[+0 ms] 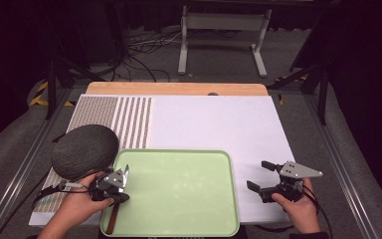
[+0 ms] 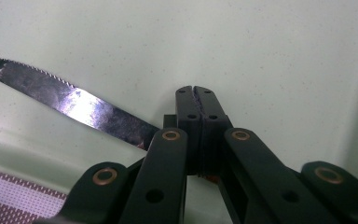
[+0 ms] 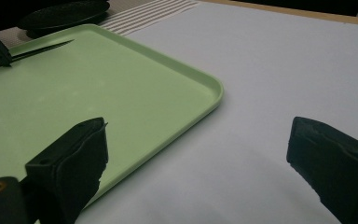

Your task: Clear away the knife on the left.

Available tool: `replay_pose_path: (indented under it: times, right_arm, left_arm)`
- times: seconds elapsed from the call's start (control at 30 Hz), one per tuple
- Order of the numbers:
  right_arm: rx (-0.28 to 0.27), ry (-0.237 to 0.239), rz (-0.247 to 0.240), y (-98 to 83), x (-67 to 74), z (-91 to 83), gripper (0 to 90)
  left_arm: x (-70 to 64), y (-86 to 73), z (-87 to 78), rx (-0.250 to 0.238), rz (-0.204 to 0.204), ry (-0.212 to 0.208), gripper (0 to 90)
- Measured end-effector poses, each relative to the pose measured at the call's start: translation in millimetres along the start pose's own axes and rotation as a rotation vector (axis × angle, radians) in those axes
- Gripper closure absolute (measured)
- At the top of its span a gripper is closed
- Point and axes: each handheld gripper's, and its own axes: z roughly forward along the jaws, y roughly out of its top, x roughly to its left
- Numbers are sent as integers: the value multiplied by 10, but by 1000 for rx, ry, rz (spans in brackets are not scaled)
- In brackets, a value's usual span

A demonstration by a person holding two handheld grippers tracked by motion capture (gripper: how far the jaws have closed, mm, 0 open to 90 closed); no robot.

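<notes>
Knife (image 2: 74,105) sits at the lower left of the high view, over the green tray's (image 1: 179,226) left edge, clenched in my left gripper (image 1: 124,174); my right gripper (image 1: 261,177) hangs released at lower right.

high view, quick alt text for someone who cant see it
A person's left gripper, jaws shut, holds a brown-handled knife over the left edge of an empty light green tray. The right gripper rests open on the white table cover; a dark round plate lies at left.
</notes>
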Motion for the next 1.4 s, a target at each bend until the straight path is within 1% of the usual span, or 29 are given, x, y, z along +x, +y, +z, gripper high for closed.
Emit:
replay_pose_path:
  times: [0.03, 0.1, 0.33, 0.57, 0.67, 0.9, 1.0, 1.07, 1.13, 1.17, 1.2, 1.27, 1.33, 1.37, 1.4]
  right_arm:
    - [0, 0, 0, 0, 0, 1, 59]
    - [1, 0, 0, 0, 1, 2, 59]
    - [2, 1, -1, -1, 1, 2, 59]
    - [4, 1, -1, -2, -1, 3, 59]
    - [2, 0, 1, -4, -7, 0, 59]
    - [6, -2, 0, -9, -13, 5, 59]
    - [7, -3, 3, -18, -20, 1, 60]
    - [6, -2, 3, -19, -20, 1, 59]
    - [5, -2, 4, -18, -20, 2, 59]
    - [3, -1, 3, -16, -18, 4, 59]
    - [2, 0, 3, -15, -17, 5, 60]
    - [1, 0, 3, -14, -12, 7, 59]
    - [2, -1, 5, -13, -6, 8, 60]
    - [2, 0, 5, -14, -4, 8, 59]
    - [3, 0, 4, -15, -2, 8, 60]
  left_arm:
    - [0, 1, 1, -1, 0, 1, 900]
    - [0, -4, 1, -4, -16, -1, 900]
    - [5, -8, -6, 3, -15, -1, 900]
    - [5, -13, -10, 6, -28, -4, 900]
    - [8, -15, -14, 11, -25, -3, 900]
    - [9, -8, -19, 17, -27, 6, 900]
    - [9, -9, -34, 0, -34, 8, 898]
    - [3, -2, -58, -25, -32, 1, 888]
    - [-4, 2, -83, -50, -33, 6, 842]
    - [-9, 1, -94, -61, -41, 9, 791]
    - [-7, 0, -110, -77, -46, 15, 760]
    - [-1, -1, -144, -120, -62, 30, 643]
    - [2, -1, -164, -162, -73, 38, 492]
    - [10, -3, -178, -182, -71, 41, 434]
    - [9, -5, -184, -196, -77, 45, 385]
